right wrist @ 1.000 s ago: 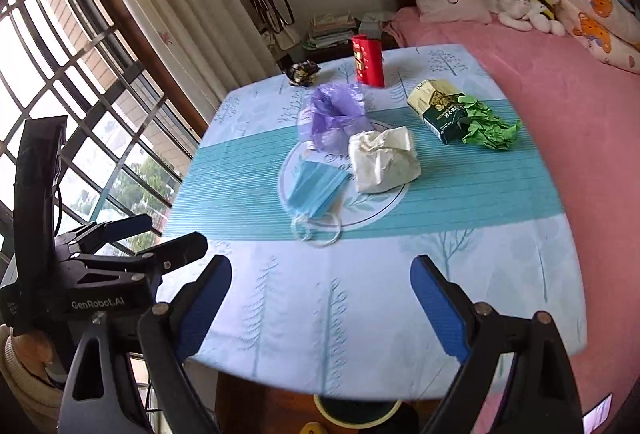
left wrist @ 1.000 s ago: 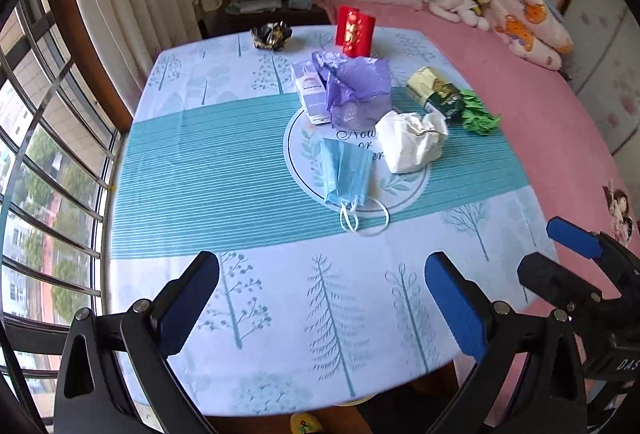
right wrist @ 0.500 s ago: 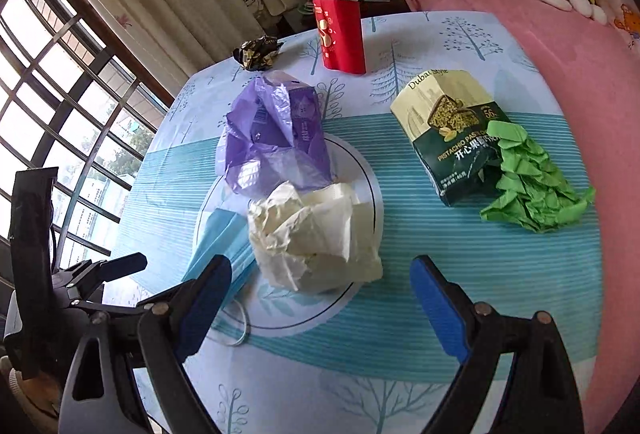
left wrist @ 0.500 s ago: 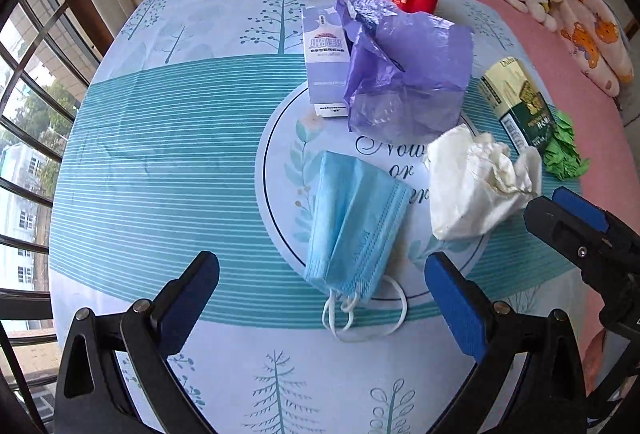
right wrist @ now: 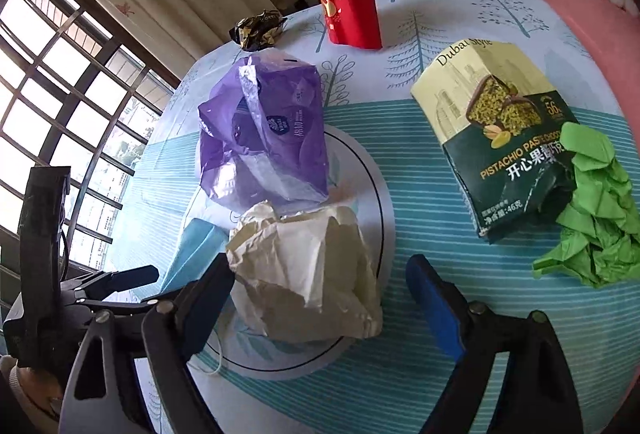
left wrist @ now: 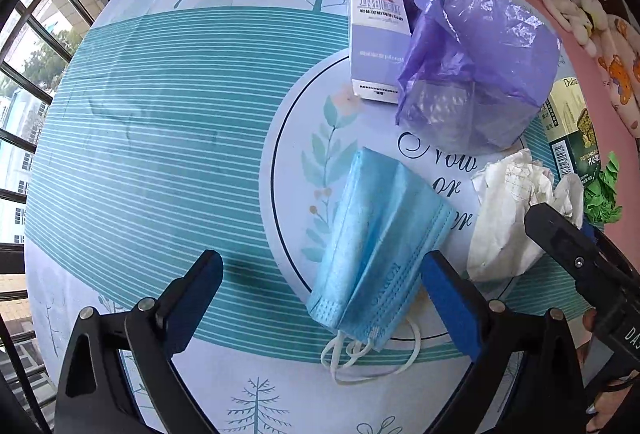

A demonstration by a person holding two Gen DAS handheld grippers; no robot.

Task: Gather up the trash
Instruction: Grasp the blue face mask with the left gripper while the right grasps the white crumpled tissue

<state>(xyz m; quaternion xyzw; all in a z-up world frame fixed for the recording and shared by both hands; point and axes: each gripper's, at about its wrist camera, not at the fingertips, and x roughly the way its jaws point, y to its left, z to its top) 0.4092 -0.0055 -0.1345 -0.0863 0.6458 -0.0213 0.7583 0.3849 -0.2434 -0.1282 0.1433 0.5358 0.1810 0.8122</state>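
A blue face mask (left wrist: 376, 246) lies on the tablecloth, its lower end between the fingers of my open left gripper (left wrist: 322, 274), close to the right finger. Just right of it sits a crumpled white paper (right wrist: 308, 274). My right gripper (right wrist: 322, 272) straddles that paper and its jaws are closing; the left pad is at the paper's edge, the right pad still apart. Behind them lie a purple plastic bag (right wrist: 264, 141) over a white-purple carton (left wrist: 376, 33), a pistachio chocolate box (right wrist: 500, 137), crumpled green paper (right wrist: 596, 209), a red box (right wrist: 348, 1) and a black-gold wrapper (right wrist: 258, 27).
The table (left wrist: 160, 113) wears a teal-striped cloth with tree prints. A barred window (right wrist: 60, 93) and curtains stand to the left. A pink bed (right wrist: 592, 17) with a pillow and plush toys borders the right and far side.
Both grippers have come down and forward over the table, from its near edge to the trash at the middle. The right jaws have narrowed a little around the white paper.
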